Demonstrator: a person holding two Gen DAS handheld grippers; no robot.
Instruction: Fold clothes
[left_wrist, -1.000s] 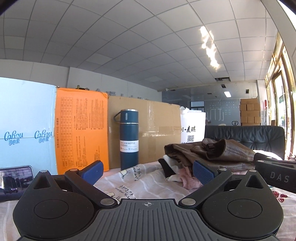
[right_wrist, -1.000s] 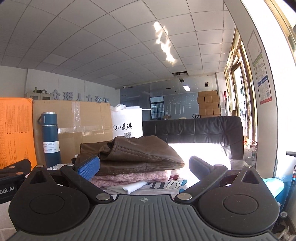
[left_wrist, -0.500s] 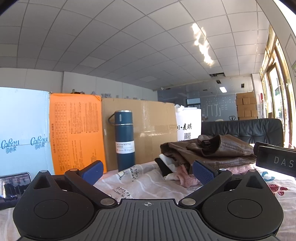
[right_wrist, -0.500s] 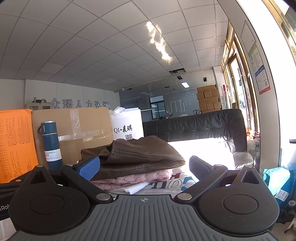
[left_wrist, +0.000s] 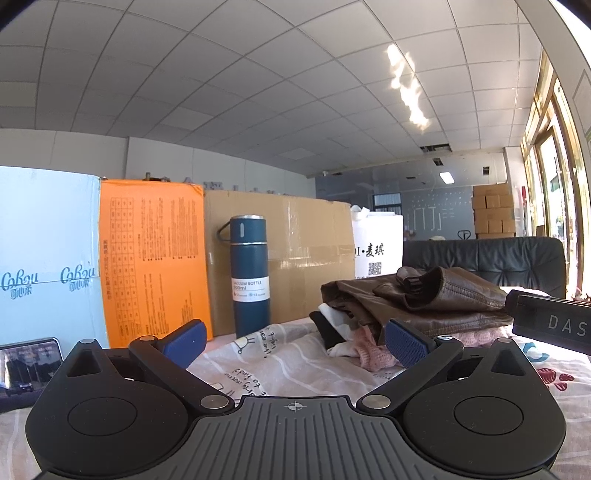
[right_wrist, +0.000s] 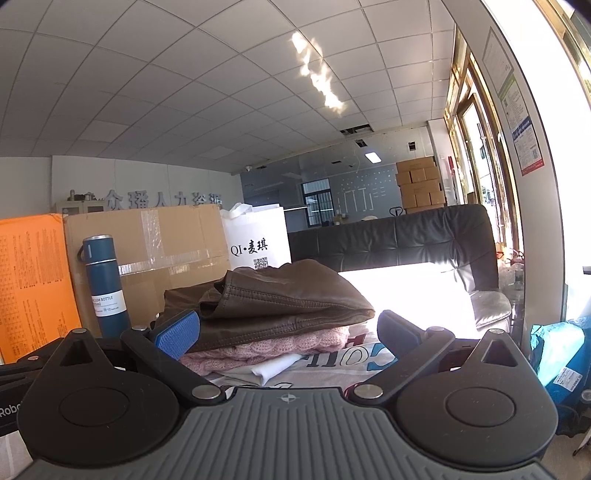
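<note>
A stack of folded clothes lies on the printed sheet (left_wrist: 280, 354): a brown leather jacket (left_wrist: 436, 299) on top, a pink knit (left_wrist: 373, 350) under it, white and black pieces below. My left gripper (left_wrist: 293, 341) is open and empty, low over the sheet, left of the stack. My right gripper (right_wrist: 288, 332) is open and empty, facing the stack; the brown jacket (right_wrist: 280, 299) and pink knit (right_wrist: 273, 349) show between its fingers, a little beyond the tips. The right gripper's body (left_wrist: 554, 325) shows at the left wrist view's right edge.
A blue vacuum bottle (left_wrist: 249, 280) stands at the back by a cardboard box (left_wrist: 295, 254), an orange box (left_wrist: 151, 258) and a light blue box (left_wrist: 48, 258). A white bag (right_wrist: 258, 240) and a black sofa (right_wrist: 406, 236) stand behind. A phone (left_wrist: 29, 362) lies at left.
Both cameras shifted slightly; the stack now sits a little lower and nearer in both views. Both grippers stay open and empty.
</note>
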